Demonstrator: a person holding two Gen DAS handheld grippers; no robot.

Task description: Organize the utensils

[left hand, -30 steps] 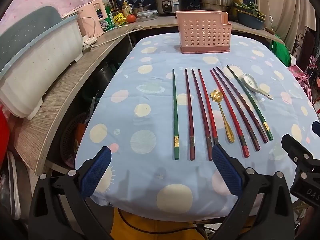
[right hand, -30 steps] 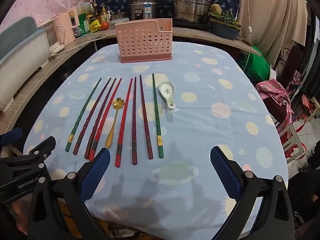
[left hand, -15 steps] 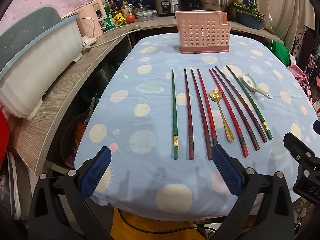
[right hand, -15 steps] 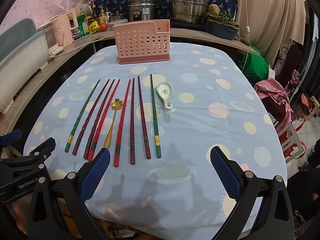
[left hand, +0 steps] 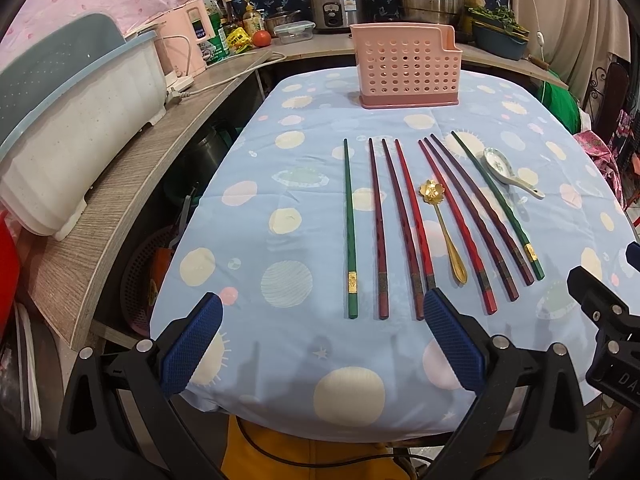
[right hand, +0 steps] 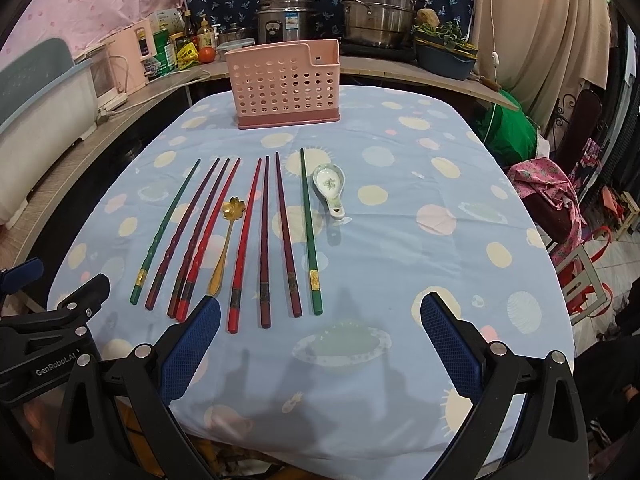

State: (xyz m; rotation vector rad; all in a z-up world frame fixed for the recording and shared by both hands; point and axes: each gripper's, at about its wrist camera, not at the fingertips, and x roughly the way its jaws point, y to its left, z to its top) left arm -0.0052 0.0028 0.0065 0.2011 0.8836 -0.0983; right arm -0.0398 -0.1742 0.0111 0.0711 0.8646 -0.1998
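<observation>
Clutter crowds the far counter beyond the table (left hand: 248,208): a rice cooker (left hand: 338,4), a steel steamer pot (right hand: 378,12), a tomato (left hand: 262,38), bottles, and a white tub (left hand: 76,128) on the wooden shelf off to the left tool's left. On the table's spotted blue cloth nothing blocks either tool. The left tool (left hand: 320,344) hangs at the near edge, fingers spread wide and empty; the row of chopsticks (left hand: 380,228) lies straight ahead of it, thick ends pointing back toward the blue pads, with the gold spoon (left hand: 444,228) among them, ahead and slightly right. The right tool (right hand: 318,348) is likewise wide apart and holding nothing; the chopsticks sit ahead and mostly to its left, the white ceramic spoon (right hand: 331,186) farther ahead, just beside the rightmost green chopstick (right hand: 309,232). The pink utensil holder (right hand: 286,84) stands upright well beyond the row, apart from everything.
</observation>
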